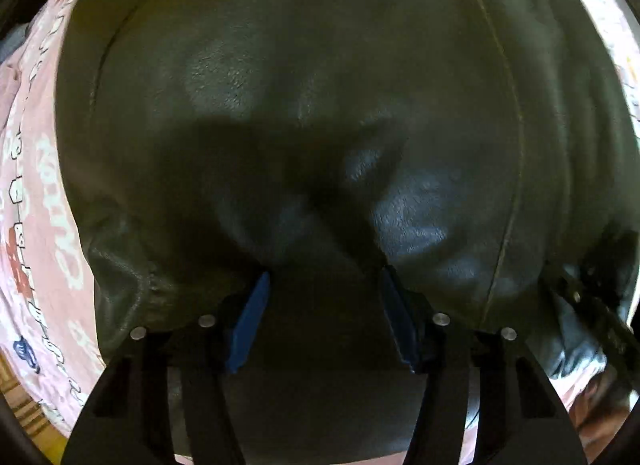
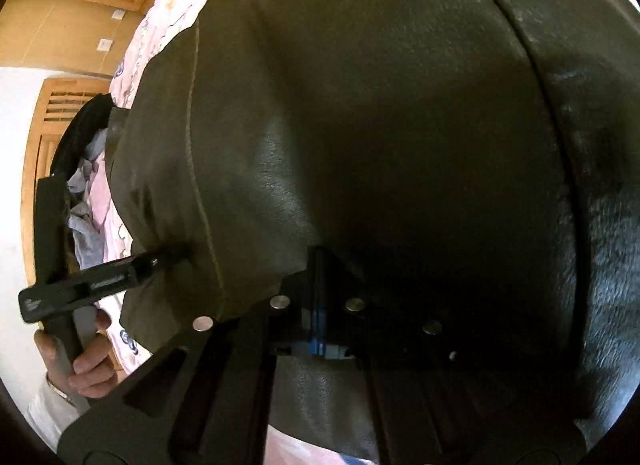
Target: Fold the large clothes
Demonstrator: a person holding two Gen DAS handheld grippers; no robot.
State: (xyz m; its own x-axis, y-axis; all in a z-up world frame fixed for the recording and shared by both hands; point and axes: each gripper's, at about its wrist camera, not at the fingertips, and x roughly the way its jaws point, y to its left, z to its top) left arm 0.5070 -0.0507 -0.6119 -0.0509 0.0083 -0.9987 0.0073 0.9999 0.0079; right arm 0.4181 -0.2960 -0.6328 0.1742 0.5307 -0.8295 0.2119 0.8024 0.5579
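Observation:
A large dark olive leather-like jacket (image 1: 320, 85) fills both views and lies over a pink printed bedsheet (image 1: 36, 193). My left gripper (image 1: 324, 269) has its blue-padded fingers (image 1: 250, 317) spread wide, and the jacket's bunched edge sits between them; the tips are hidden by the fabric. My right gripper (image 2: 318, 261) has its blue pads pressed together on a fold of the jacket (image 2: 400, 105). In the right wrist view my left gripper (image 2: 160, 259) pokes into the jacket's left edge, held by a hand (image 2: 80, 361).
The pink sheet (image 2: 160, 17) spreads around the jacket. A crumpled blue-grey cloth (image 2: 86, 221) lies on the bed at left. Wooden wall panels and a louvred wooden door (image 2: 44, 145) stand behind. The right gripper's black body (image 1: 600, 305) shows at the left wrist view's right edge.

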